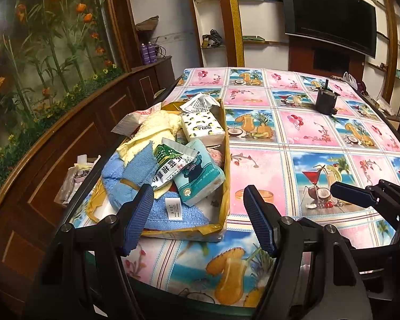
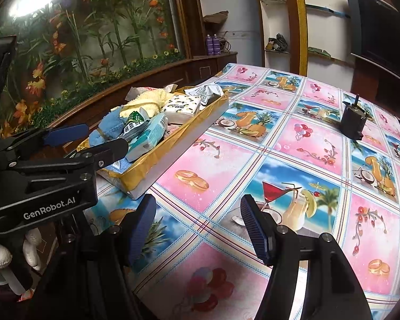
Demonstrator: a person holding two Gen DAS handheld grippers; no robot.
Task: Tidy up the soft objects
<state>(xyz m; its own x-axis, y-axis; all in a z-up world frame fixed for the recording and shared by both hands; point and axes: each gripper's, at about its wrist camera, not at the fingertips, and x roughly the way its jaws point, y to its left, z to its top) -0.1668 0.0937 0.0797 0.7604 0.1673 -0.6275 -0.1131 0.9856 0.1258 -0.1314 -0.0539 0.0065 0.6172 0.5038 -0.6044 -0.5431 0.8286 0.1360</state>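
Soft goods heaped in shallow box with yellow-taped rim, at table's left edge on fruit-and-cocktail tablecloth. Inside: blue towel at near end, pale yellow towel behind, teal tissue pack with cartoon figure tilted on top, green-and-white sachet leaning against it, white tissue pack with yellow-and-black specks at far end. All 5 within the rim, towels spilling over left side.

Left gripper low over box's near end, jaws apart, nothing between, left pad just above blue towel.

Right gripper over bare cloth to the right of box, jaws likewise parted and empty.

Small black device upright farther back, well apart from box.
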